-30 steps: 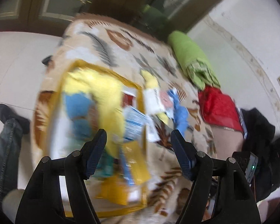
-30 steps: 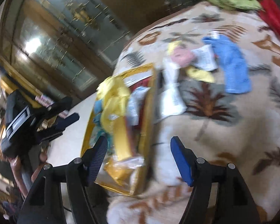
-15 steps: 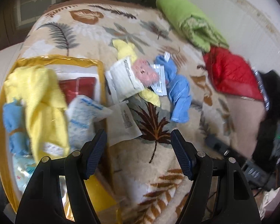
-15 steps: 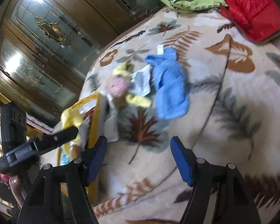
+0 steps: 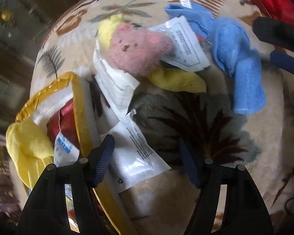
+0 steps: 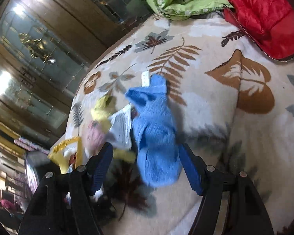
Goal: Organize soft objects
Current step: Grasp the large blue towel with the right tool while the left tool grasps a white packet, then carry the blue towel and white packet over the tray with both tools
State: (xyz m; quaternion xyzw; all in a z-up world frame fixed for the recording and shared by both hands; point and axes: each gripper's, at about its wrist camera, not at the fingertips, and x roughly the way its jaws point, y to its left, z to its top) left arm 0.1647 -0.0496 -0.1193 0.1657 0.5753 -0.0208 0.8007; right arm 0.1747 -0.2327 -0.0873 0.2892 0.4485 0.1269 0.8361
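Both tongs are spread with nothing between their pads. The right tongs straddle the lower end of the blue towel, which lies on the leaf-patterned blanket. The left tongs hover over a white packet beside the gold-rimmed bag. A pink plush toy rests on a yellow cloth.

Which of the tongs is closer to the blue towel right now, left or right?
Right. The right tongs are open with the blue towel lying between their tips. The left tongs are open over a white packet, with the towel farther ahead to their right.
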